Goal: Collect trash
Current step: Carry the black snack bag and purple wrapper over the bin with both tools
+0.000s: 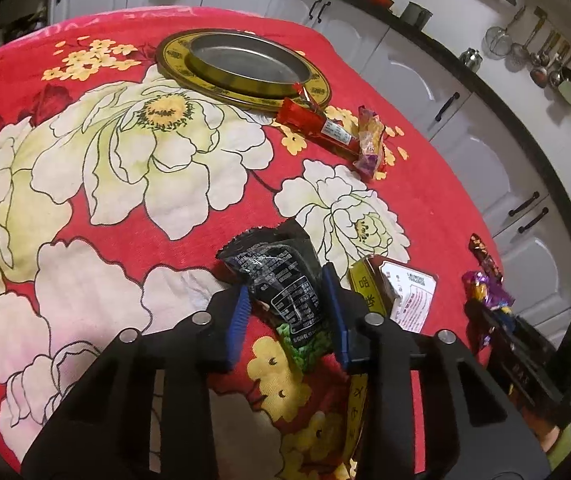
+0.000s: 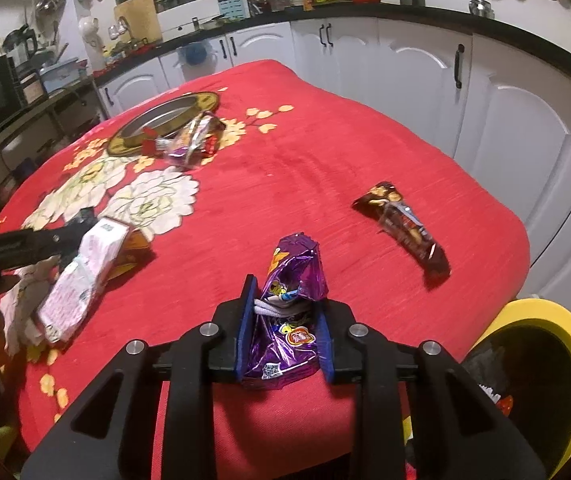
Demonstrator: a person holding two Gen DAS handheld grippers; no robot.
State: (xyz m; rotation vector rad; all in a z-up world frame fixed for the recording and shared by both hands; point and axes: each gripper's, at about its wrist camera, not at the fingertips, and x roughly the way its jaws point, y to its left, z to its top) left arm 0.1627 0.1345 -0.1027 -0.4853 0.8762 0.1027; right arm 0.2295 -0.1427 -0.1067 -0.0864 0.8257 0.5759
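Observation:
My left gripper (image 1: 287, 292) has its blue pads on both sides of a black snack wrapper (image 1: 281, 280) lying on the red flowered tablecloth. It looks shut on the wrapper. My right gripper (image 2: 283, 312) is shut on a purple foil wrapper (image 2: 289, 308) near the table's front edge. A brown wrapper (image 2: 405, 228) lies to the right of it. A white and gold packet (image 2: 85, 276) lies to the left, beside the left gripper's arm (image 2: 17, 248). A red wrapper (image 1: 317, 126) and a small purple one (image 1: 371, 144) lie by the tray.
A gold-rimmed oval metal tray (image 1: 245, 68) sits at the far side of the table. A yellow-rimmed bin (image 2: 545, 392) with trash inside stands below the table's right front corner. White kitchen cabinets (image 2: 425, 72) run behind and to the right.

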